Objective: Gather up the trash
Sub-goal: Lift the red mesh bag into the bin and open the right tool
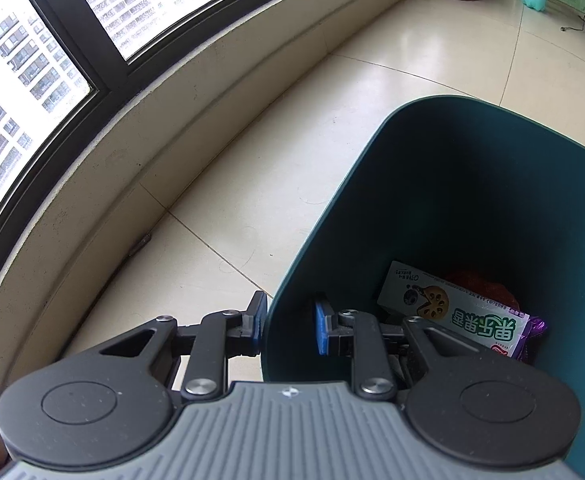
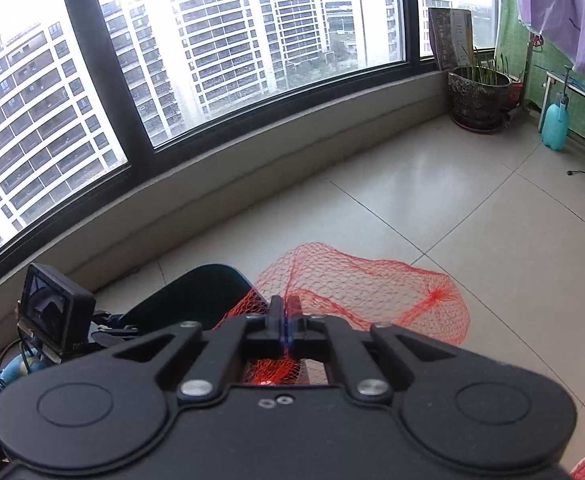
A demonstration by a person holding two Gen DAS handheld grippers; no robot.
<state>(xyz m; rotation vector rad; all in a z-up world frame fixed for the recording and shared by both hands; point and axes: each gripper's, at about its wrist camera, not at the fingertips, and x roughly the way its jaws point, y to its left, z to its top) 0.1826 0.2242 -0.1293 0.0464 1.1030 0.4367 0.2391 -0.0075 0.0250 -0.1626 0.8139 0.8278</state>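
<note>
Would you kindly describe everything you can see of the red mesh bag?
The red mesh bag is a thin, open-weave net, plastic by the look of it, empty and see-through. One end is gathered into a knot at its right. The right gripper is shut on a pinch of the netting, and more netting bunches beneath the jaws. The bag billows forward above the tiled floor; its left part shows against the dark teal bin, though contact there cannot be told.
</note>
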